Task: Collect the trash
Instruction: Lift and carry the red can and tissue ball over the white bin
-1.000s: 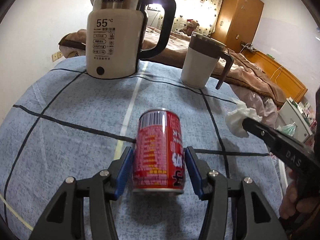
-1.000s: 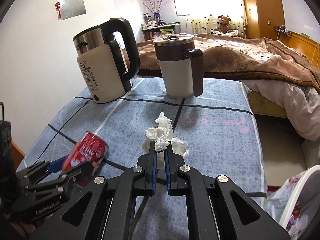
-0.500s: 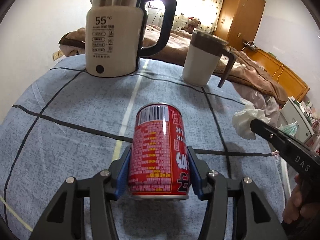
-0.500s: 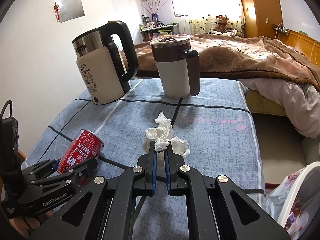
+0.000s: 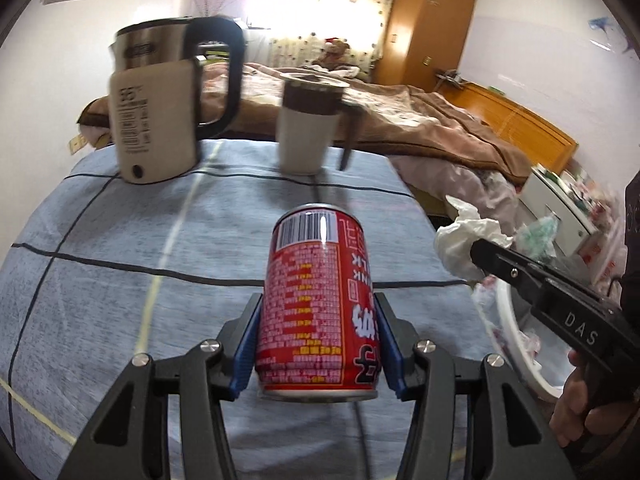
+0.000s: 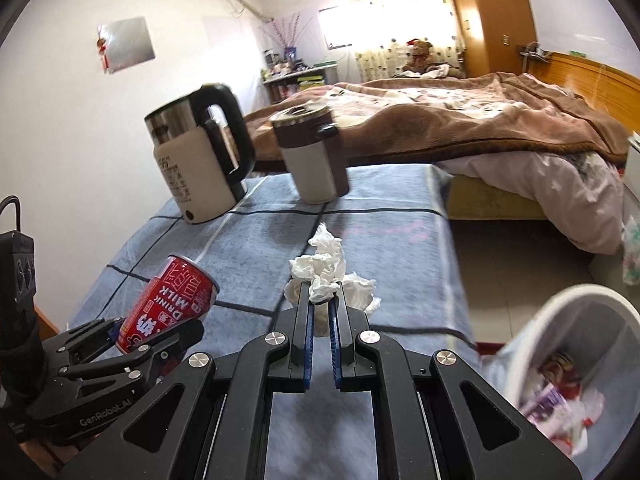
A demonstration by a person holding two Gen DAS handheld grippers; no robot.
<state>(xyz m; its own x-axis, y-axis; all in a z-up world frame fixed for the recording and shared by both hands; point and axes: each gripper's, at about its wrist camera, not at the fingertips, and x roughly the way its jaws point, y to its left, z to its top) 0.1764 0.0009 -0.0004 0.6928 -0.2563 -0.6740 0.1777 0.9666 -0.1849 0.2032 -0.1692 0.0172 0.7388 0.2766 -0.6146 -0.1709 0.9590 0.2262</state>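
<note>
Left gripper (image 5: 318, 344): clamped on the red can (image 5: 320, 300), blue pads pressing both sides low on the body, so the can rides upright and clear of the table.
Can: lifted off the blue checked tablecloth (image 5: 120, 240); held near its base, probably to keep the top free for tipping out.
Right gripper (image 6: 320, 320): pinched tight on the crumpled tissue (image 6: 324, 268), only a fold caught between the pads, the rest puffing out above the tips.
Tissue: off the cloth too, carried out front.
Bin (image 6: 568, 308): white, lined with a bag, low at the right beside the table edge, wrappers already inside; likely the drop point for both.
Kettle (image 5: 160, 108) and lidded mug (image 5: 308, 128): standing at the far side, not trash by the look of it, well apart from both loads.
Blur: bin contents smeared, hard to name exactly.
Next: swing right, over the rim, then release.
</note>
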